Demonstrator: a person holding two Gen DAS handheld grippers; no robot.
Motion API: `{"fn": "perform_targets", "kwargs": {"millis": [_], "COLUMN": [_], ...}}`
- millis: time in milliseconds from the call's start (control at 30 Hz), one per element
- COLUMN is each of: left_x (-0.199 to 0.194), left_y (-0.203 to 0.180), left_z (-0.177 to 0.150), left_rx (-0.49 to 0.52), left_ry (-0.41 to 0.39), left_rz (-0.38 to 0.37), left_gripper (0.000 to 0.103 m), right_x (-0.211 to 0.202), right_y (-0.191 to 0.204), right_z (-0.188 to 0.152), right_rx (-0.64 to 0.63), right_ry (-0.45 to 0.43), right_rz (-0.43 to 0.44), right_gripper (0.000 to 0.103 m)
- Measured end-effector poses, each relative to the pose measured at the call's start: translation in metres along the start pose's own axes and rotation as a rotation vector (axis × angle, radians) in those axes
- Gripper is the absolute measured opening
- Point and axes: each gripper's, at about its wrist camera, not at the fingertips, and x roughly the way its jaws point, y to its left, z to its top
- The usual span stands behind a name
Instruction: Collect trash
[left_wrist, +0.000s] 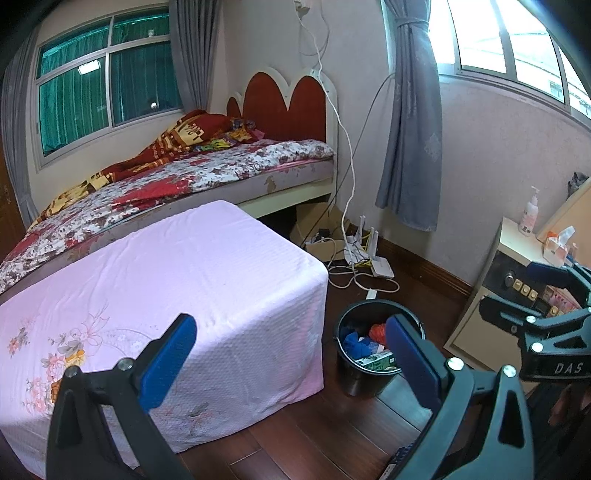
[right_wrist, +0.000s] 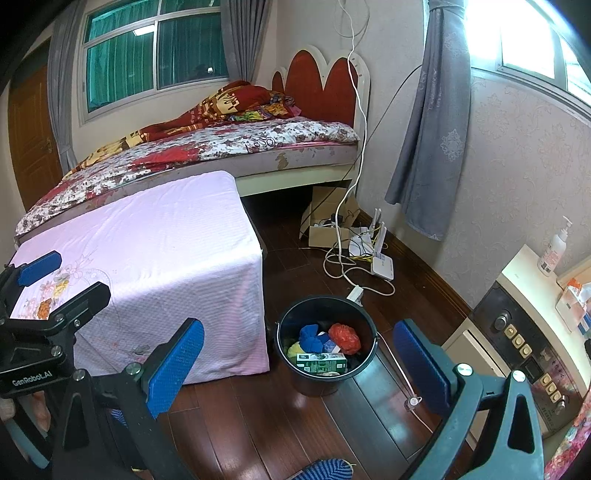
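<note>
Gaping empty grippers; filled bucket

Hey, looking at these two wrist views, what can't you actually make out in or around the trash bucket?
- Black bucket, left wrist view: the left gripper finger covers its right side and part of the green carton.
- Bucket bottom, right wrist view: hidden under the blue wad, red bag and carton.
- Carton print: too small to read.
- Under the bed: too dark.
</note>
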Motion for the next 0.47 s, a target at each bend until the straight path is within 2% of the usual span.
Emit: {"fn": "perform_targets", "kwargs": {"millis": [467], "left_x": [0.0065], "left_y": [-0.0004], "left_z": [0.0005], "left_rx": [0.055], "left_ry": [0.007], "left_rz": [-0.011], "left_gripper": [0.102], "right_x": [0.0018], "right_y": [-0.0022], "right_z": [-0.0033], "right_rx": [-0.007], "right_ry": [0.004], "right_rz": [-0.003], "right_gripper": [0.103]}}
